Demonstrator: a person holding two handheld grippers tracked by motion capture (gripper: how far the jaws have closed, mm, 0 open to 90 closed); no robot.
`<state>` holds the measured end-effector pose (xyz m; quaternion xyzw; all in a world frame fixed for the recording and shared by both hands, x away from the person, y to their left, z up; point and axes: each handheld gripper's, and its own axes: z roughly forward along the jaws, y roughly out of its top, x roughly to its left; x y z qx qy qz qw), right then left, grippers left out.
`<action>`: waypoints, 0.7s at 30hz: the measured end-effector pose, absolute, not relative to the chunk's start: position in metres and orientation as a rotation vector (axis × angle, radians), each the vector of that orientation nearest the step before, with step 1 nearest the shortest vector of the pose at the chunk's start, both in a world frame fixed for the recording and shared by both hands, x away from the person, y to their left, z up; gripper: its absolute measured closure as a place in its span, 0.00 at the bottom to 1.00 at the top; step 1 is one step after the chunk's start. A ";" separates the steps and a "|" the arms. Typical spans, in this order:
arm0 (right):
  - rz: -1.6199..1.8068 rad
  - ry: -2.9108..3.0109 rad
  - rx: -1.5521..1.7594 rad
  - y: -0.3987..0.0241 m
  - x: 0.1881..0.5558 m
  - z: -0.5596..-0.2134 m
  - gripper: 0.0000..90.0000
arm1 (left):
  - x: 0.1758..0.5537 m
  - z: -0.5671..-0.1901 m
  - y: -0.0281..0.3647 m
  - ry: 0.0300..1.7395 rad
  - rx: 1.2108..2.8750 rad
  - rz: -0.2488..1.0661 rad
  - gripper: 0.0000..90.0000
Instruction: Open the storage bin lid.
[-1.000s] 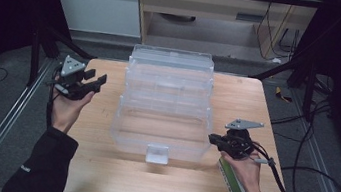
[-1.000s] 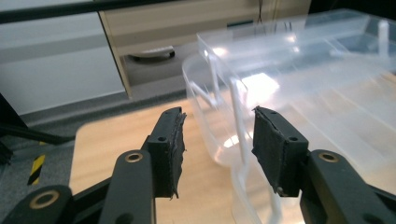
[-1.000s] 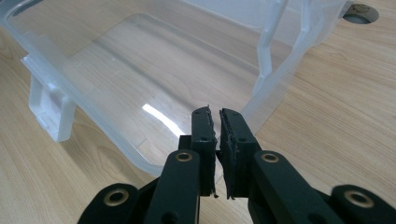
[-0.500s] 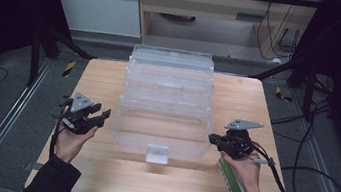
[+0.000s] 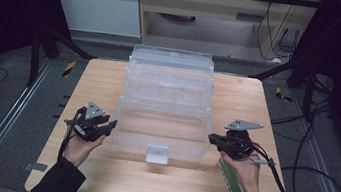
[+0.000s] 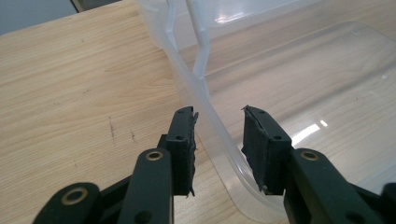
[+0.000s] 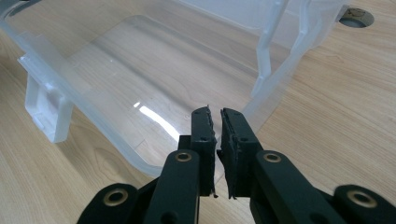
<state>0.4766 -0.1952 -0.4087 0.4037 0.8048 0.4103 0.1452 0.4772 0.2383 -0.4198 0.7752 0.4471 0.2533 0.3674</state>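
Observation:
A clear plastic bin (image 5: 163, 116) stands at the front of a stepped stack of clear bins on the wooden table (image 5: 100, 81). My left gripper (image 5: 109, 127) is at the bin's left wall. In the left gripper view its jaws (image 6: 218, 116) straddle the bin's rim (image 6: 187, 79). They have just been closing, and a gap still shows on both sides of the rim. My right gripper (image 5: 213, 140) is at the bin's right wall. In the right gripper view its jaws (image 7: 215, 114) are shut on the thin rim of the bin (image 7: 140, 60).
A white latch tab (image 5: 157, 154) juts from the bin's front wall. A flat green and white strip (image 5: 232, 183) lies on the table under the person's right hand. A round hole (image 7: 356, 17) is cut in the tabletop. Dark floor and metal rails surround the table.
The left hand has come down from beside the stack's left side to the front bin's left wall, and its jaws have narrowed around the rim. The right hand has kept still.

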 end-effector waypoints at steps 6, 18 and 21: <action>1.193 2.321 1.164 -0.196 0.477 -0.409 0.93 | 0.477 -0.421 0.235 1.147 1.998 0.636 0.77; 1.171 2.314 1.162 -0.197 0.478 -0.409 0.93 | 0.475 -0.421 0.234 1.174 1.969 0.611 0.79; 1.170 2.312 1.165 -0.197 0.478 -0.409 0.93 | 0.475 -0.421 0.234 1.152 1.974 0.625 0.80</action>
